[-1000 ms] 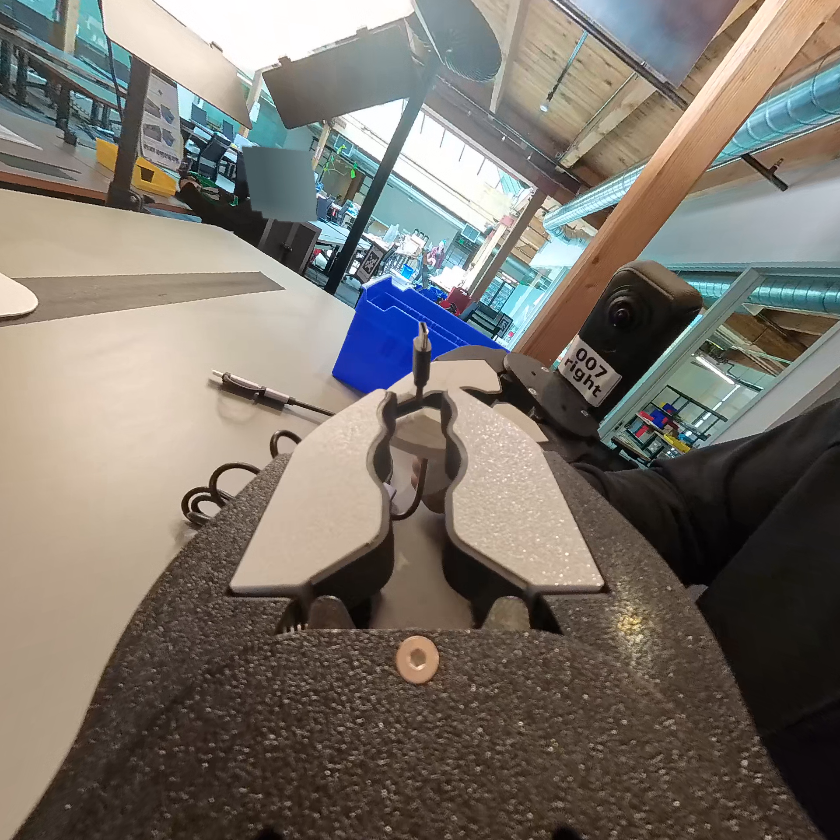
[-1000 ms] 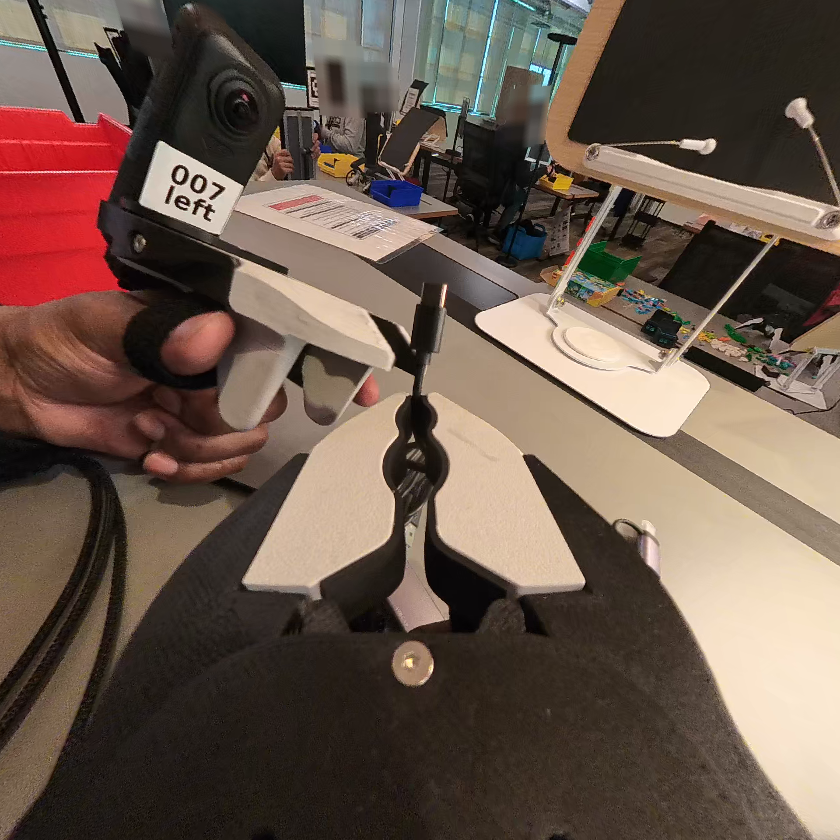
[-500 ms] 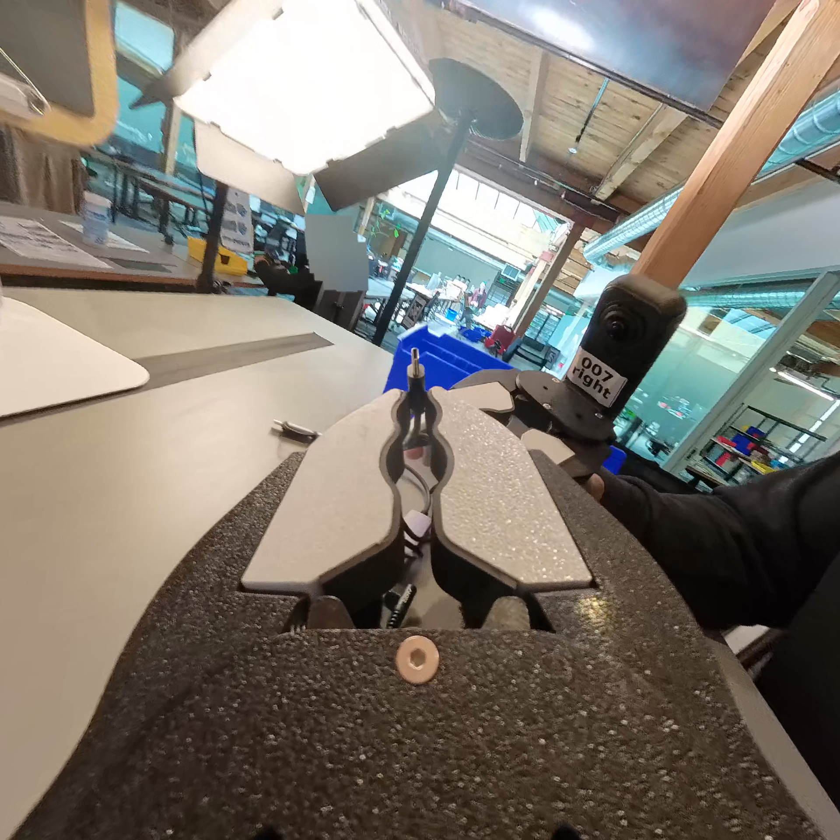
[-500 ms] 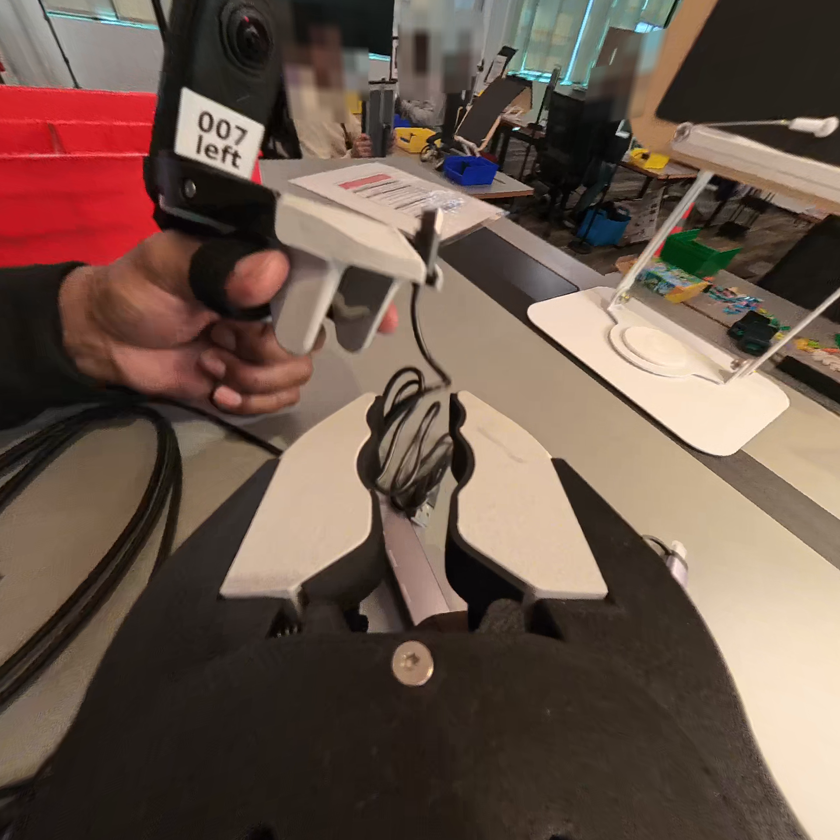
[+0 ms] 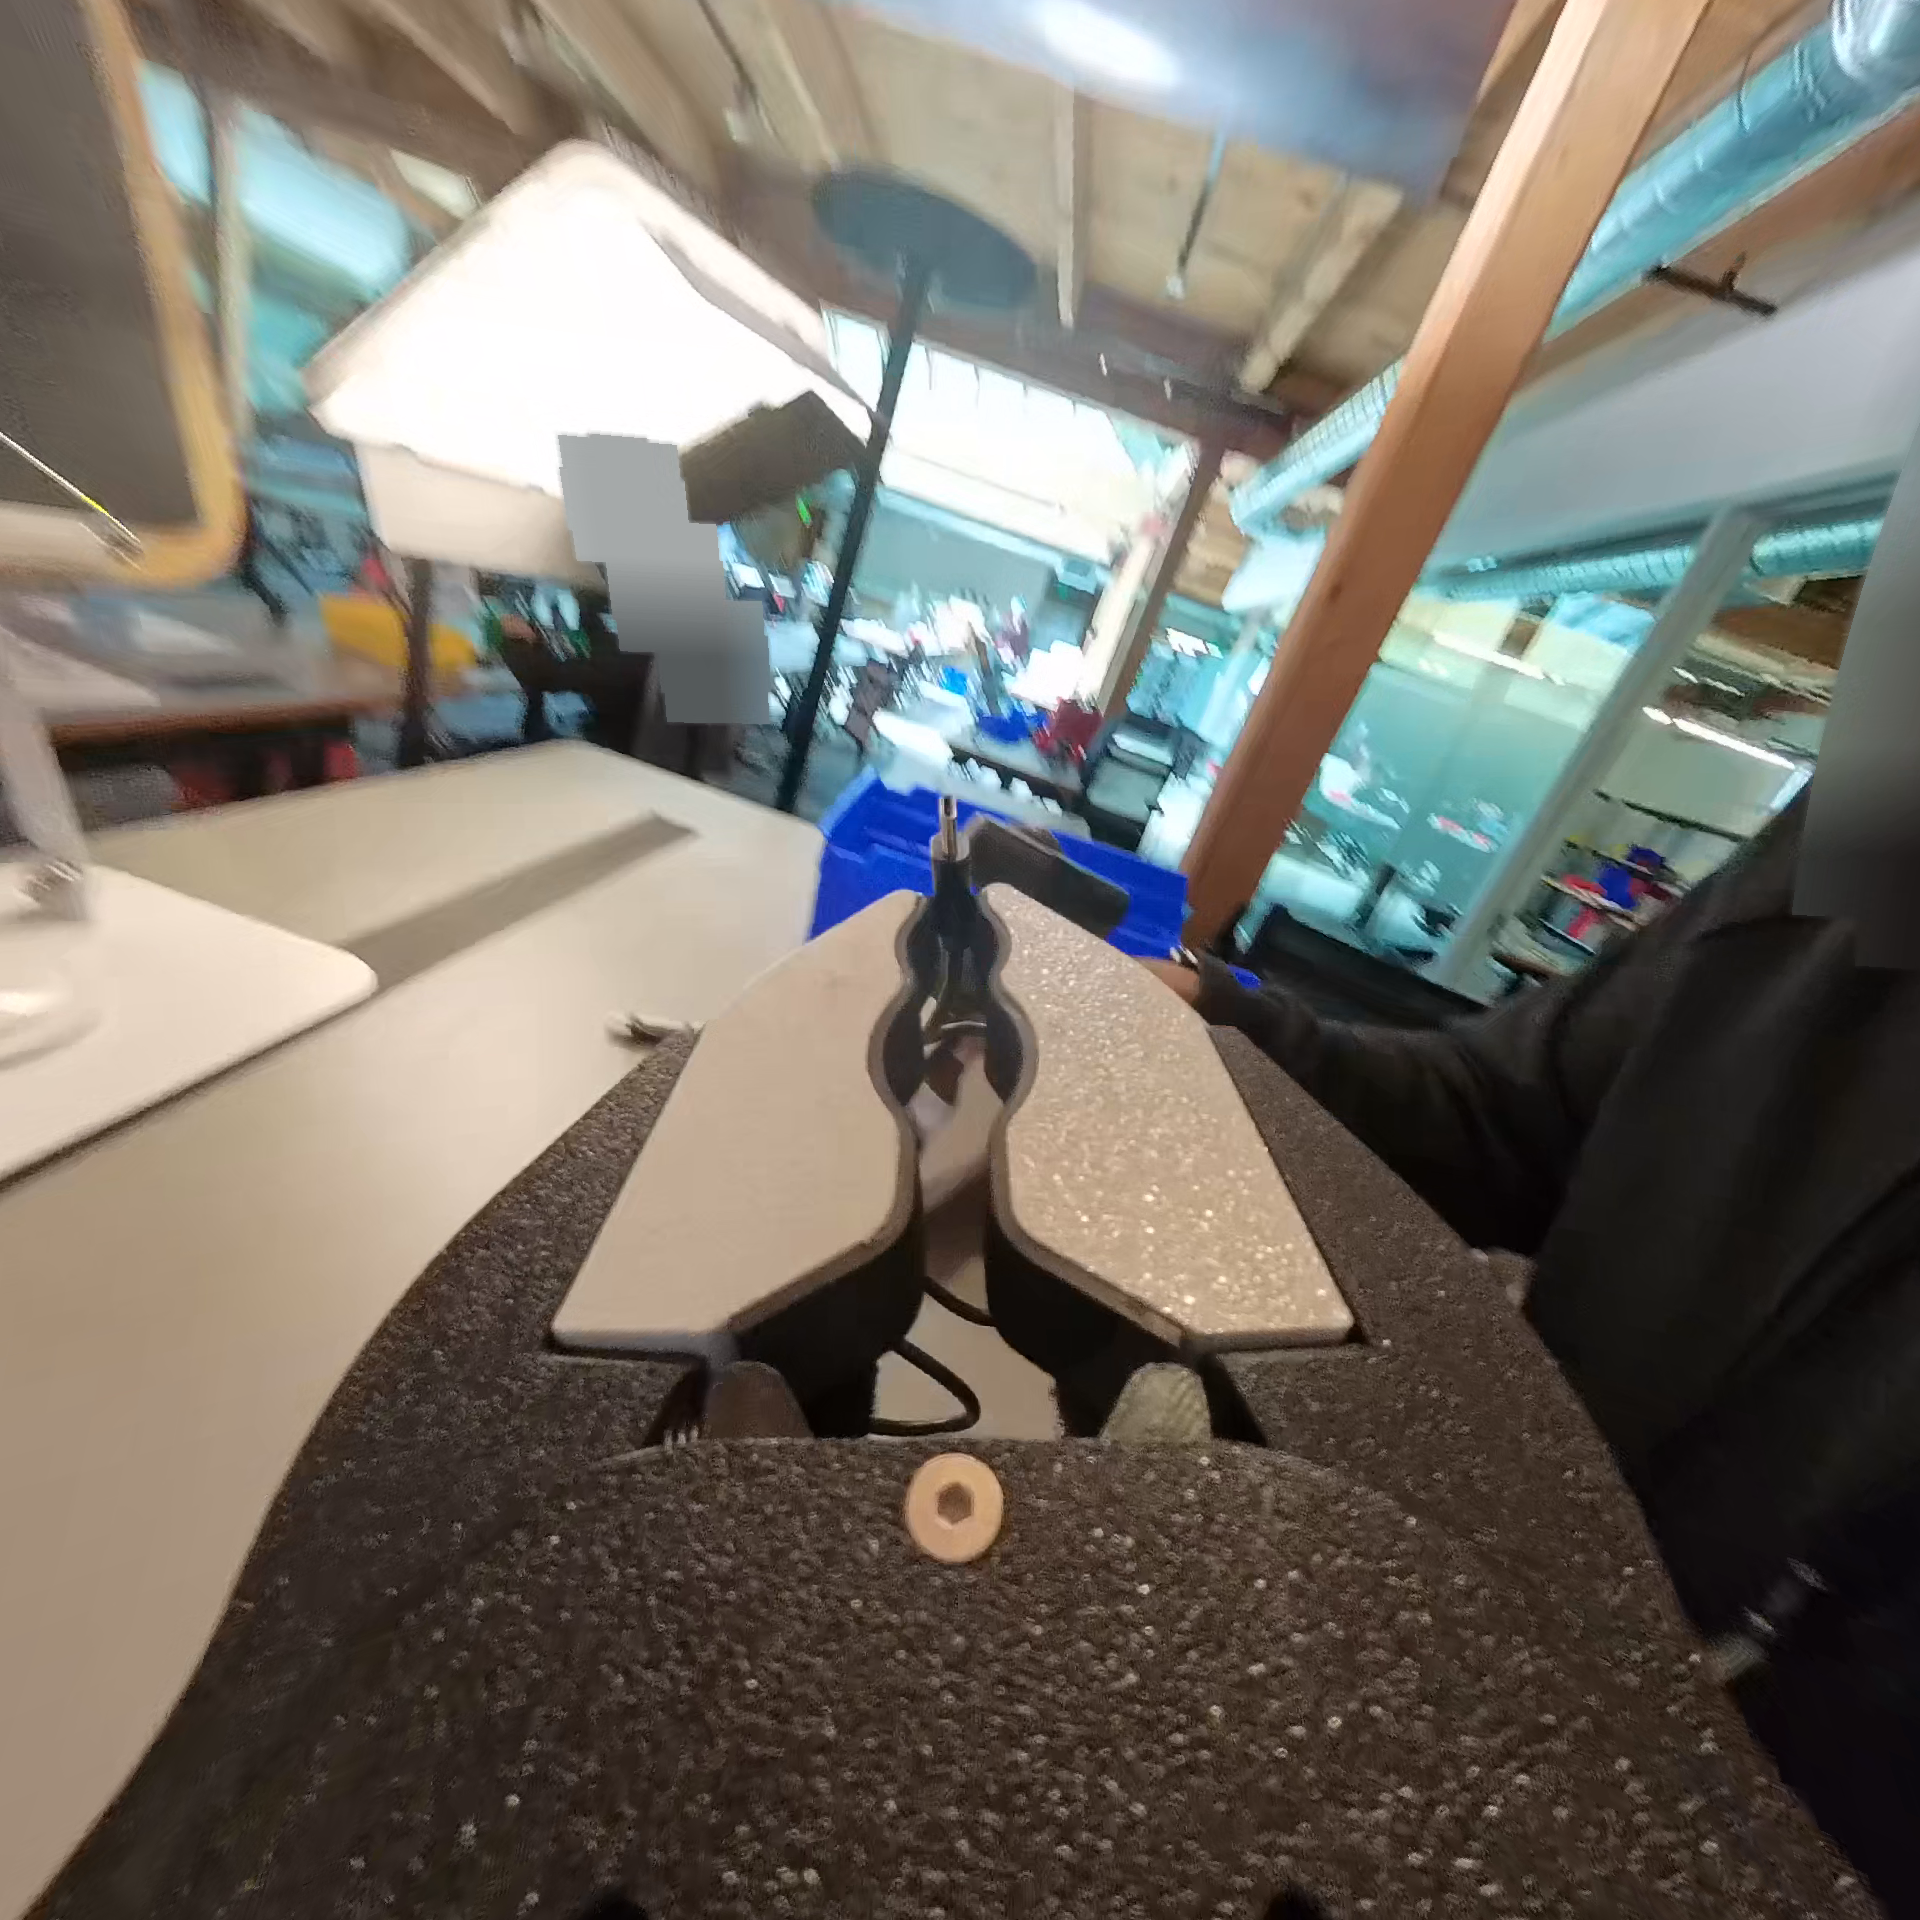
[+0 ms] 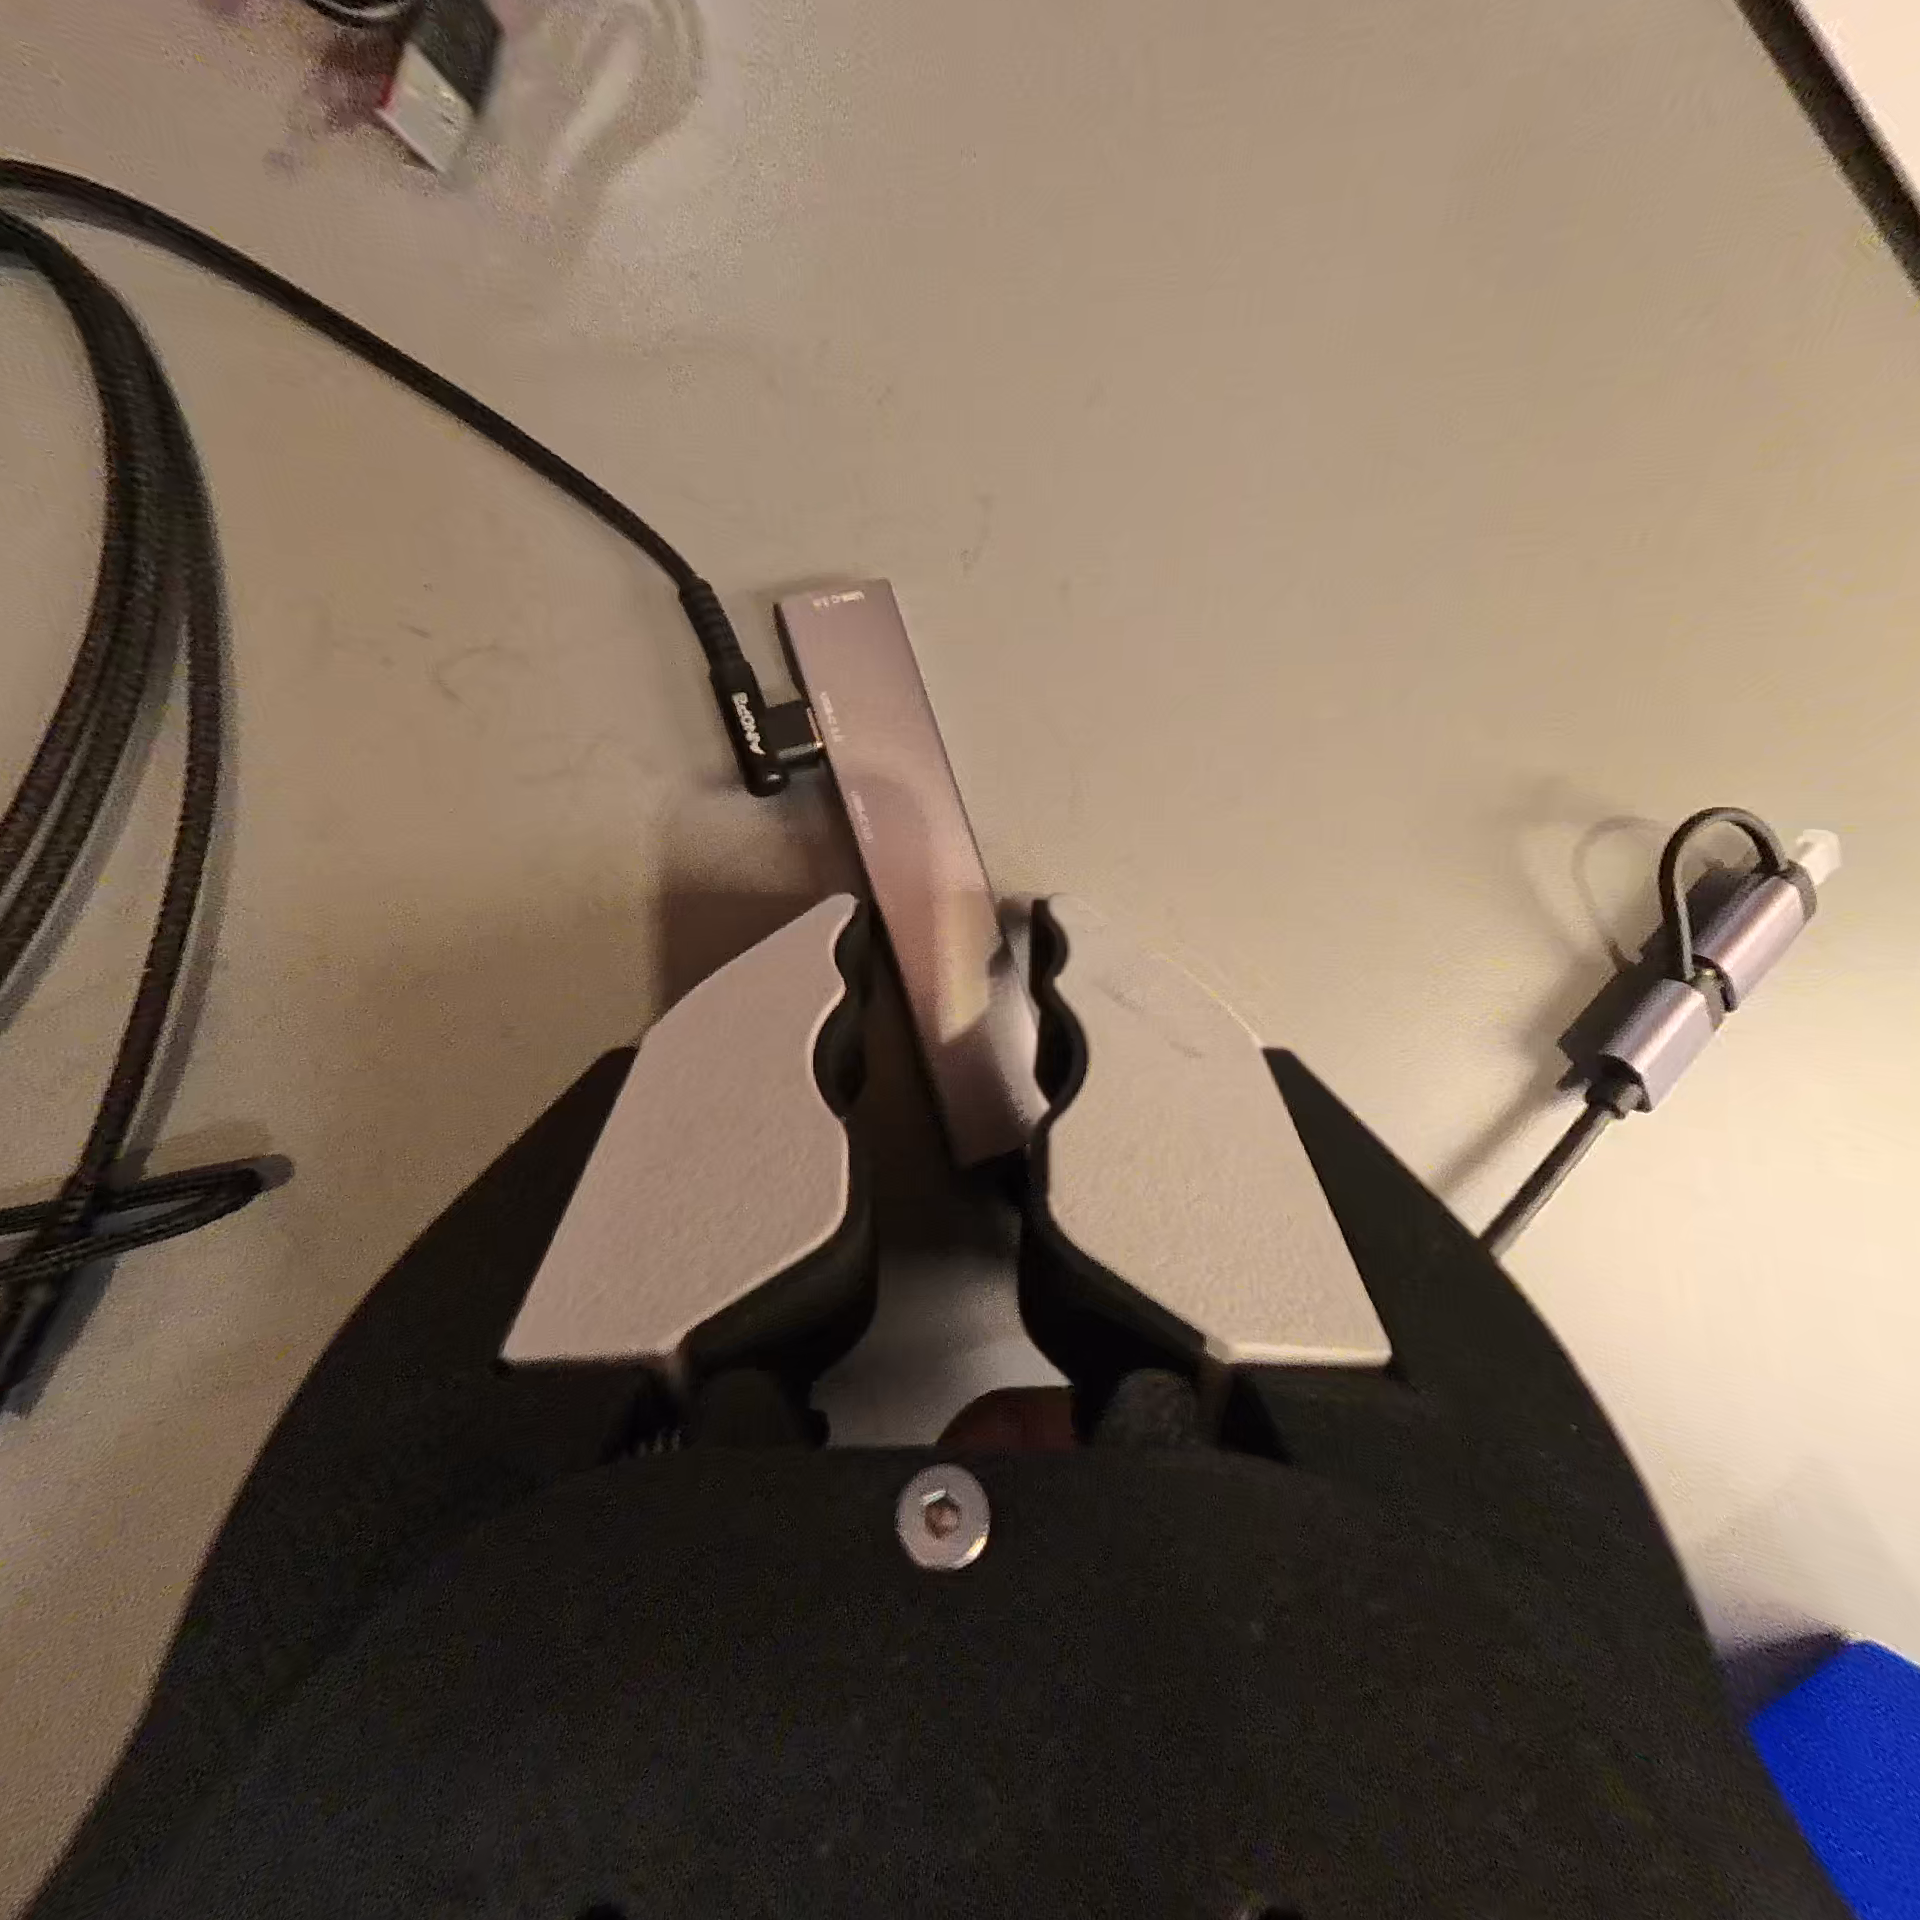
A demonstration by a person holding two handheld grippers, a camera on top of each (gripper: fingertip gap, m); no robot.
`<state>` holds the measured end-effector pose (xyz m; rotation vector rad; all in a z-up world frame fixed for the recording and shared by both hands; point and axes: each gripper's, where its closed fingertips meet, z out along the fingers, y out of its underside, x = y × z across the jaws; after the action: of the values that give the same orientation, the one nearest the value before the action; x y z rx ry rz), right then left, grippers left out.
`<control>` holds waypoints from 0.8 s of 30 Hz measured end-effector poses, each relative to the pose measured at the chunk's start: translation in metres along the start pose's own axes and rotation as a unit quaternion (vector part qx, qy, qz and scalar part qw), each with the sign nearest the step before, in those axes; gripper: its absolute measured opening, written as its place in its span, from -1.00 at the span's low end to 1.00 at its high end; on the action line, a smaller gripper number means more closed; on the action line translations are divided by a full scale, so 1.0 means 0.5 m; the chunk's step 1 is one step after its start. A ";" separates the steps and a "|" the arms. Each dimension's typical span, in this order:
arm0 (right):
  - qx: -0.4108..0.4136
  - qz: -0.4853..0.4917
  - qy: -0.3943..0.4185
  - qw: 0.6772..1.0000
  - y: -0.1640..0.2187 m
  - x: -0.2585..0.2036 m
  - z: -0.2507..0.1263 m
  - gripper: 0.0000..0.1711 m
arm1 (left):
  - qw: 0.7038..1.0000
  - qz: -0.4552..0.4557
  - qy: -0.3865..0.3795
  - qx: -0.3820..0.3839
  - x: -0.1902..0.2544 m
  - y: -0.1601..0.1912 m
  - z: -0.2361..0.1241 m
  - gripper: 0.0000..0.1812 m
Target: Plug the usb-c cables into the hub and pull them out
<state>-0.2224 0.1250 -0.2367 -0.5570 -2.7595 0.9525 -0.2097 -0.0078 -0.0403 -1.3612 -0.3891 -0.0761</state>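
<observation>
In the left wrist view my left gripper [image 5: 951, 920] is shut on a thin black USB-C cable; its plug [image 5: 945, 857] sticks up past the fingertips and the cable hangs down between the fingers. In the right wrist view my right gripper [image 6: 943, 920] points down at the table, open, with its fingers on either side of the near end of the grey hub [image 6: 883, 748]. The hub lies flat on the table. A black braided cable's angled plug [image 6: 764, 727] sits in the hub's left side.
A cable end with grey adapter plugs [image 6: 1714, 956] lies right of the hub. Loops of black braided cable [image 6: 114, 623] lie to the left, with a USB-A plug [image 6: 431, 99] at the far left. A blue bin [image 5: 873, 852] and a white stand base [image 5: 177, 1008] stand on the table. My hands' fingertips stand some 25 cm from each other.
My right gripper let go of the thin cable and tipped down over the hub. My left gripper closed on that cable's plug and carried it away, swinging left.
</observation>
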 end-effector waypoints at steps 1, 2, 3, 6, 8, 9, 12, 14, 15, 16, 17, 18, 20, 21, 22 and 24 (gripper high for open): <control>0.000 0.003 -0.006 1.000 0.000 -0.004 0.000 -0.72 | 0.999 -0.025 0.009 -0.037 0.011 0.019 0.012 -0.93; -0.001 0.007 -0.004 1.000 -0.001 -0.002 0.001 -0.73 | 0.995 -0.054 0.010 -0.081 0.017 0.045 0.025 -0.93; 0.001 0.014 0.005 1.000 -0.004 0.004 0.003 -0.73 | 0.990 -0.074 0.008 -0.121 0.021 0.073 0.039 -0.93; 0.016 0.033 0.028 0.999 -0.018 0.015 0.014 -0.73 | 0.966 -0.135 0.033 -0.218 0.047 0.167 0.087 -0.93; 0.032 0.064 0.036 0.997 -0.033 0.016 0.022 -0.73 | 0.946 -0.161 0.029 -0.280 0.048 0.238 0.110 -0.93; 0.041 0.081 0.040 0.995 -0.042 0.015 0.025 -0.73 | 0.935 -0.167 0.018 -0.313 0.043 0.275 0.115 -0.93; 0.051 0.106 0.022 0.993 -0.056 -0.005 0.029 -0.72 | 0.903 -0.171 -0.025 -0.395 0.019 0.358 0.105 -0.93; 0.058 0.093 -0.006 0.994 -0.060 -0.019 0.019 -0.59 | 0.894 -0.170 -0.045 -0.413 0.005 0.379 0.097 -0.93; 0.062 0.090 -0.008 0.994 -0.061 -0.016 0.009 -0.55 | 0.892 -0.172 -0.051 -0.414 0.000 0.382 0.095 -0.93; 0.064 0.091 -0.008 0.994 -0.059 -0.011 -0.001 -0.51 | 0.892 -0.175 -0.055 -0.414 -0.004 0.382 0.094 -0.93; 0.062 0.091 -0.008 0.994 -0.055 -0.005 -0.010 -0.48 | 0.891 -0.176 -0.056 -0.414 -0.006 0.383 0.094 -0.93; 0.055 0.088 -0.009 0.995 -0.048 -0.002 -0.018 -0.46 | 0.891 -0.177 -0.057 -0.415 -0.007 0.384 0.094 -0.93; 0.035 0.076 -0.004 0.996 -0.028 0.006 -0.027 -0.44 | 0.890 -0.181 -0.058 -0.415 -0.009 0.388 0.094 -0.93; 0.020 0.071 0.001 0.997 -0.015 0.009 -0.028 -0.45 | 0.888 -0.182 -0.058 -0.417 -0.010 0.391 0.094 -0.93; 0.003 0.062 0.007 0.998 -0.001 0.012 -0.026 -0.45 | 0.887 -0.182 -0.059 -0.420 -0.010 0.394 0.095 -0.93; -0.029 0.035 0.012 0.999 0.022 0.010 -0.016 -0.53 | 0.885 -0.183 -0.061 -0.425 -0.010 0.400 0.096 -0.93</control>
<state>-0.2218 0.1395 -0.2370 -0.6744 -2.7694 0.8774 -0.1701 0.0805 -0.2216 -2.1484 -0.7723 -0.5282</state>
